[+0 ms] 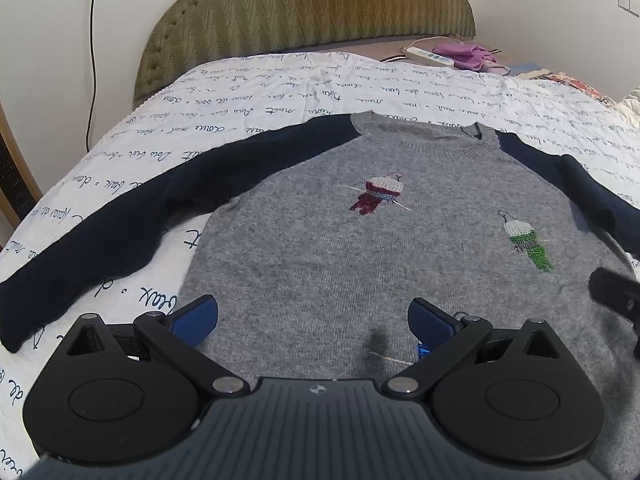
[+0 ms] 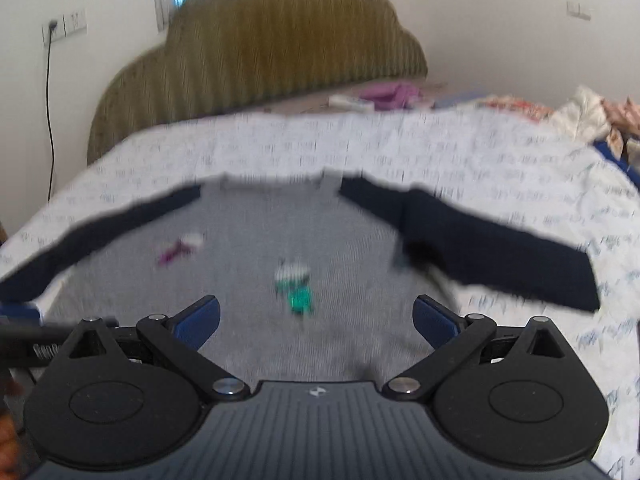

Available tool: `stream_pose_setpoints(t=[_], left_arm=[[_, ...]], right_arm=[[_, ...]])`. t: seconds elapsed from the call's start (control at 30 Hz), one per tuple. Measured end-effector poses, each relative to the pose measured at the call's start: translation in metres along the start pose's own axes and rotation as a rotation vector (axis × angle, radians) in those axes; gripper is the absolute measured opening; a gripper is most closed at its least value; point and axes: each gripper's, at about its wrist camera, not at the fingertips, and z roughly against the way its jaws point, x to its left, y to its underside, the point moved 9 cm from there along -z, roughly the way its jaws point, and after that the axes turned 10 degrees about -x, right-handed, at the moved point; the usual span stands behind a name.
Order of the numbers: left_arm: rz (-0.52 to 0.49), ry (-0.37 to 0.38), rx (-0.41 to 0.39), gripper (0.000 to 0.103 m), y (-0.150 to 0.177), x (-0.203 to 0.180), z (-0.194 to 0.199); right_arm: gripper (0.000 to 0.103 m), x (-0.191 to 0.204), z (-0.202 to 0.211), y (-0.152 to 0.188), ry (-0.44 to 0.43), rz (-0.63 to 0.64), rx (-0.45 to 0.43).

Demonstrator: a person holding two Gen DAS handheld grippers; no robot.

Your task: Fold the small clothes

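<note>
A small grey sweater (image 1: 320, 240) with navy sleeves and embroidered birds lies flat, front up, on the bed. Its left sleeve (image 1: 120, 216) stretches out to the left. My left gripper (image 1: 314, 320) is open and empty, hovering over the sweater's lower hem. In the right wrist view, which is blurred, the sweater (image 2: 256, 280) lies ahead with its right sleeve (image 2: 500, 248) spread to the right. My right gripper (image 2: 316, 322) is open and empty above the hem. Part of the right gripper (image 1: 616, 292) shows at the right edge of the left wrist view.
The bed has a white sheet (image 1: 280, 80) printed with handwriting and an olive padded headboard (image 1: 304, 4). A power strip (image 1: 430, 56) and purple cloth (image 1: 468, 56) lie behind the bed. Patterned bedding (image 2: 592, 116) is bunched at the right.
</note>
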Motion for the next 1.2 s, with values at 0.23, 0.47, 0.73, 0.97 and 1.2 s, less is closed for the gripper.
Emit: stream_pose_setpoints(t=[0.23, 0.47, 0.73, 0.97, 1.2], left_arm=[[0.005, -0.014, 0.008, 0.103, 0.002, 0.001, -0.002], [0.003, -0.005, 0.013, 0.103, 0.004, 0.000, -0.004], [0.006, -0.002, 0.012, 0.103, 0.004, 0.000, -0.004], [0.004, -0.001, 0.015, 0.103, 0.005, 0.000, -0.003], [0.004, -0.001, 0.016, 0.103, 0.005, 0.000, -0.003]], right_arm=[[0.103, 0.006, -0.003, 0.003, -0.029, 0.031, 0.004], [0.103, -0.001, -0.010, 0.013, 0.004, 0.029, 0.061], [0.103, -0.012, -0.014, 0.015, 0.065, 0.013, 0.081], [0.103, -0.018, -0.018, 0.015, 0.095, -0.007, 0.096], [0.103, -0.018, -0.019, 0.016, 0.095, -0.007, 0.102]])
